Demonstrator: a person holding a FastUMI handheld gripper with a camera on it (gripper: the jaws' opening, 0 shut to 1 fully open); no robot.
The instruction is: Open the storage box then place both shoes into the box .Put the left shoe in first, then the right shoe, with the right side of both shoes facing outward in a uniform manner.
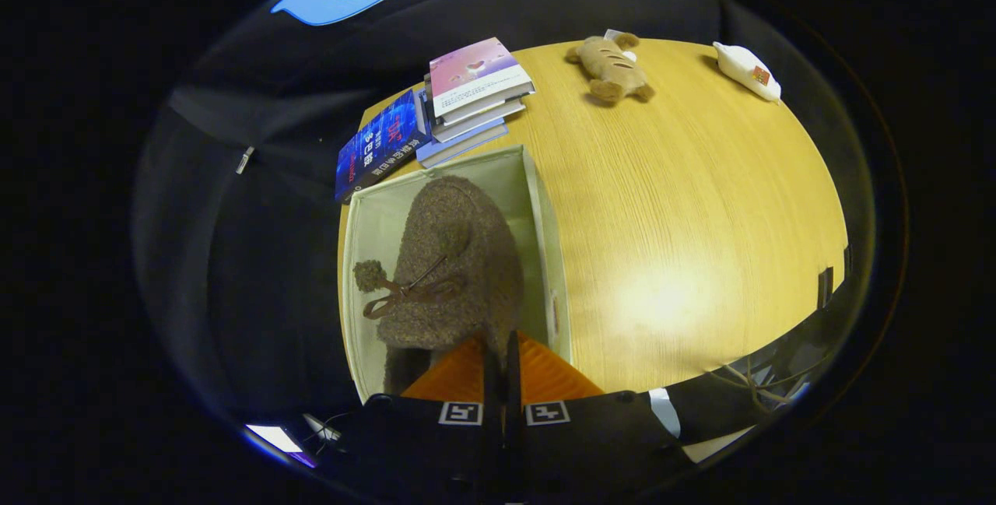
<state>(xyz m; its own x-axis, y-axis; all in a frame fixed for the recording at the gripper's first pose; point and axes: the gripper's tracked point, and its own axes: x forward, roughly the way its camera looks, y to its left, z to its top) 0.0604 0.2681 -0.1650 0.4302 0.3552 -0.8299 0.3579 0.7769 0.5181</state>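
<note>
A brown fuzzy shoe point(455, 264) with a brown bow and a pompom hangs just ahead of my fingers, inside the open pale storage box point(545, 217). Its toe points away from me toward the box's far wall. My gripper point(502, 353) is shut on the shoe's near rim, the fingers almost touching with only a thin strip of the rim between them. A bit more brown fuzz point(405, 369) shows low in the box beside the fingers; I cannot tell whether it belongs to this shoe or to another one.
The box stands at the near left corner of a round wooden table point(685, 201). A stack of books point(471, 96) and a blue book point(381, 143) lie just beyond the box. Farther off are a plush toy point(611, 69) and a white object point(747, 69).
</note>
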